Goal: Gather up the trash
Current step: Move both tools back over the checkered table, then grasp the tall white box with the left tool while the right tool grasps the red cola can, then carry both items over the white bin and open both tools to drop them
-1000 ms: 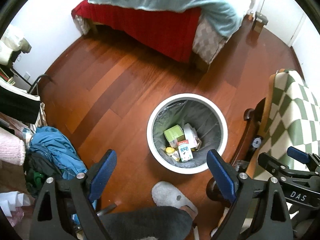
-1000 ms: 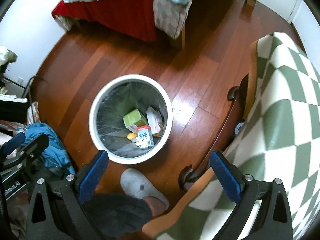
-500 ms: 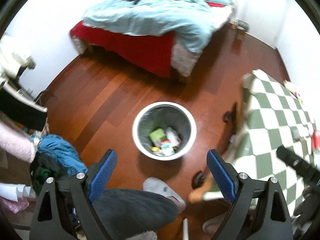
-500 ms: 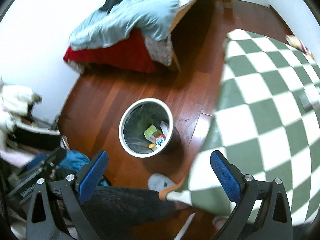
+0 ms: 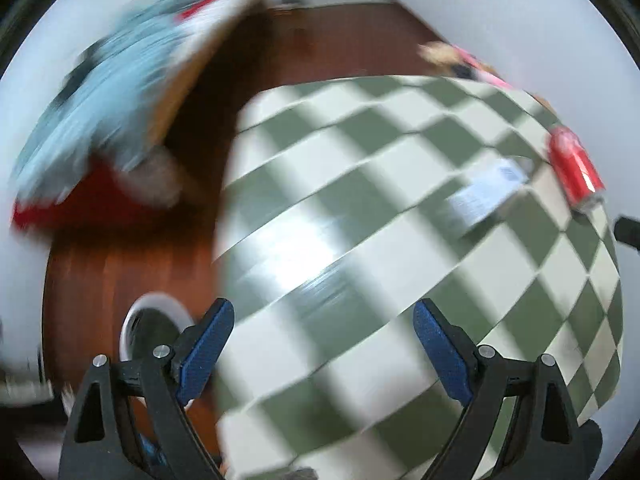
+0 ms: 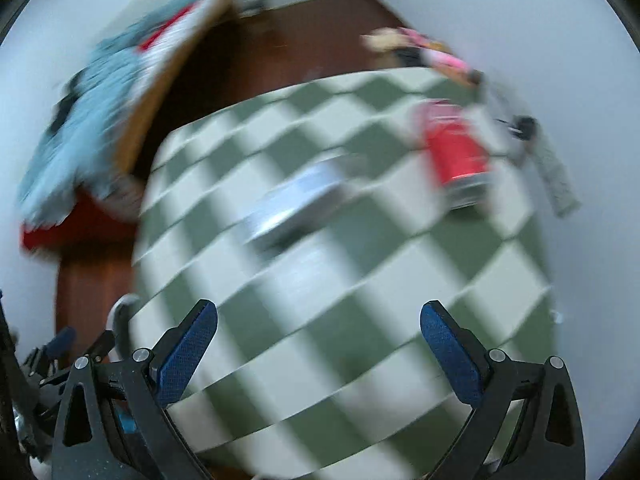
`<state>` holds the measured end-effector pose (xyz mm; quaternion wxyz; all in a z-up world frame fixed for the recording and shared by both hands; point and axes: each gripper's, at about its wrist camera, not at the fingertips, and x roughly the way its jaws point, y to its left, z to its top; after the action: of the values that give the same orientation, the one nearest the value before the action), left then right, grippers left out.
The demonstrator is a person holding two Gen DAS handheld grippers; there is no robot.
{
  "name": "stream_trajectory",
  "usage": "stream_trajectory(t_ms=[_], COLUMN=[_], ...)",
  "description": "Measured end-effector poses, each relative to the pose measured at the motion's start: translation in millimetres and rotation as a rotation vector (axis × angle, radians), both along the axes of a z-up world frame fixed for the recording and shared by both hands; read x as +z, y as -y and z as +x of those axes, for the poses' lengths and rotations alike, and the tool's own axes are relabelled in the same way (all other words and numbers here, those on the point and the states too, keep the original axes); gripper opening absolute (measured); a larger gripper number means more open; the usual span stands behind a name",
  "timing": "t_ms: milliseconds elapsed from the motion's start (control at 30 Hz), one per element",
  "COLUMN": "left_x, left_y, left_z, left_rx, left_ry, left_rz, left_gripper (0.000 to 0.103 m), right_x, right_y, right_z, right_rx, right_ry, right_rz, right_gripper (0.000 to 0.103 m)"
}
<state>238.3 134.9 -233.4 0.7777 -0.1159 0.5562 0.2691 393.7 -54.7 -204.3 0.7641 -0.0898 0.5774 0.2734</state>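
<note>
Both views are blurred by motion. A red can (image 5: 576, 168) lies on its side on the green-and-white checkered table (image 5: 360, 240), at the far right. It also shows in the right wrist view (image 6: 456, 160). A flat white packet (image 6: 296, 200) lies left of the can, seen also in the left wrist view (image 5: 484, 192). The white trash bin (image 5: 148, 320) stands on the floor left of the table. My left gripper (image 5: 324, 348) and right gripper (image 6: 318, 348) are both open and empty above the table's near part.
A bed with a light blue cover (image 5: 120, 92) and red skirt stands at the left on the wooden floor (image 5: 320, 40). Pink and tan items (image 6: 420, 48) lie at the table's far edge. A grey strip (image 6: 556, 180) lies right of the can.
Both grippers have swung up and right from over the trash bin to over the checkered table. The can and packet have come into view. The bin has slid to the lower left.
</note>
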Motion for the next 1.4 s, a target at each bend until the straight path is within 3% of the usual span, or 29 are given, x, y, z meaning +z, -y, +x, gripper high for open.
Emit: stream_trajectory(t_ms=[133, 200, 267, 367, 400, 467, 500, 667, 733, 833, 867, 967, 1133, 1400], left_x=[-21, -32, -46, -69, -75, -71, -71, -70, -70, -68, -67, -61, -34, 7], left_y=[26, 37, 46, 51, 49, 38, 32, -4, -10, -5, -4, 4, 4, 5], left_z=[89, 118, 143, 162, 165, 166, 165, 151, 146, 141, 140, 134, 120, 65], left_rx=[-0.236, -0.329, -0.411, -0.474, -0.476, -0.437, -0.415, -0.237, -0.187, -0.199, -0.200, -0.204, -0.175, -0.071], left_ry=[-0.078, -0.123, -0.164, -0.247, -0.268, -0.229, -0.226, -0.162, -0.147, -0.136, -0.135, -0.130, -0.068, 0.056], left_rz=[0.023, 0.022, 0.006, -0.019, -0.033, -0.078, -0.093, -0.152, -0.151, -0.136, -0.136, -0.070, -0.029, -0.006], left_gripper=[0.091, 0.090, 0.090, 0.058, 0.052, 0.039, 0.037, 0.033, 0.037, 0.034, 0.032, 0.031, 0.031, 0.031], right_x=[-22, -30, -35, -44, -46, -54, -59, -81, -91, -100, -103, -103, -89, -37], right_y=[28, 32, 32, 20, 16, 2, -3, -27, -32, -33, -32, -28, -22, -19], right_z=[74, 98, 117, 139, 143, 152, 157, 170, 172, 173, 173, 172, 156, 83], right_rx=[-0.077, -0.098, -0.109, -0.103, -0.097, -0.094, -0.088, -0.061, -0.054, -0.053, -0.057, -0.080, -0.075, -0.018], right_ry=[-0.032, -0.071, -0.092, -0.101, -0.109, -0.121, -0.123, -0.127, -0.125, -0.129, -0.129, -0.124, -0.084, 0.032], right_rz=[-0.037, -0.024, -0.010, -0.008, -0.010, -0.020, -0.026, -0.103, -0.139, -0.161, -0.164, -0.139, -0.112, -0.014], right_gripper=[0.099, 0.083, 0.080, 0.080, 0.080, 0.080, 0.080, 0.081, 0.081, 0.078, 0.068, 0.068, 0.067, 0.067])
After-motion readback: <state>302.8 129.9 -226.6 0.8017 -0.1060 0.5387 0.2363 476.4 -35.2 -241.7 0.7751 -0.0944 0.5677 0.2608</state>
